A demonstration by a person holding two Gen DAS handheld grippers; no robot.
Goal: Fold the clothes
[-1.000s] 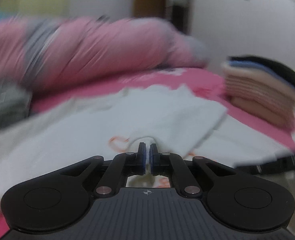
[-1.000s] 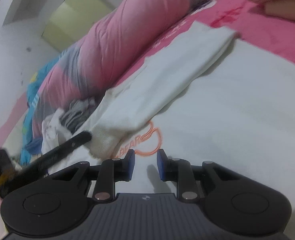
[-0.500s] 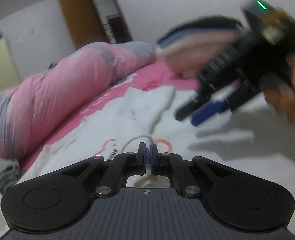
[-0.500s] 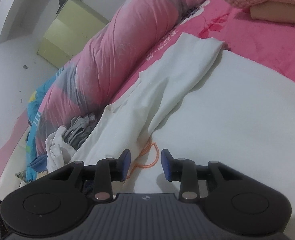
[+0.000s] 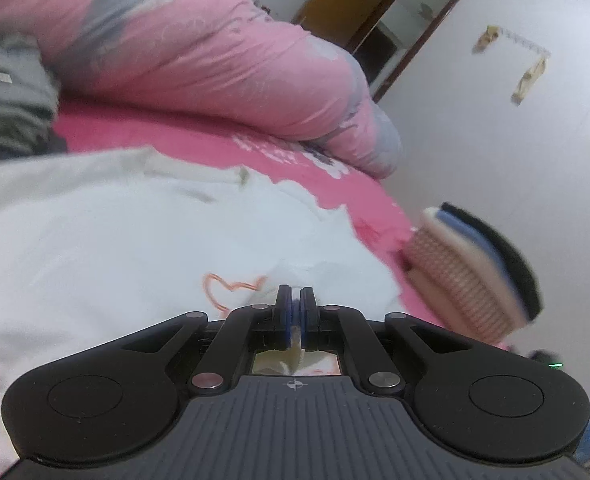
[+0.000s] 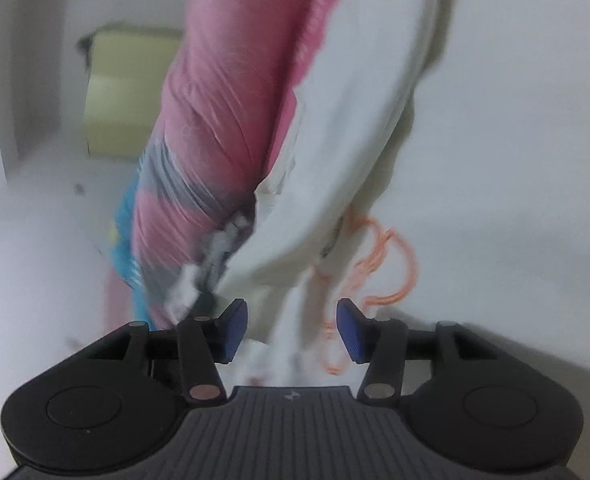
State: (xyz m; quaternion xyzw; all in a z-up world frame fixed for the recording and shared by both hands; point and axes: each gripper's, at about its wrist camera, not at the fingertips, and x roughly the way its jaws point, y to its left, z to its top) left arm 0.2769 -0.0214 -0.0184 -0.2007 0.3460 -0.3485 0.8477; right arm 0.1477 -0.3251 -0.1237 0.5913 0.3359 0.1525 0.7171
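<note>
A white shirt [image 5: 135,232] with an orange outline print [image 5: 231,286] lies spread over the pink bed. My left gripper [image 5: 295,300] is shut on a pinch of its fabric close to the print. In the right wrist view the same white shirt [image 6: 495,140] fills the right side, one part folded over as a long band [image 6: 359,128] beside the orange print [image 6: 391,264]. My right gripper [image 6: 293,328] is open just above the shirt near the print, with cloth showing below the gap between its blue pads [image 6: 233,330].
A rolled pink and grey quilt [image 5: 215,56] runs along the far side of the bed. A stack of folded clothes [image 5: 479,272] sits at the right. Grey clothes [image 5: 11,96] lie at the left. A brown door [image 5: 359,4] and white wall stand behind.
Both wrist views have swung sharply. The right gripper has opened wider and dropped closer to the print. The left stays shut on the shirt; the other gripper has left its view.
</note>
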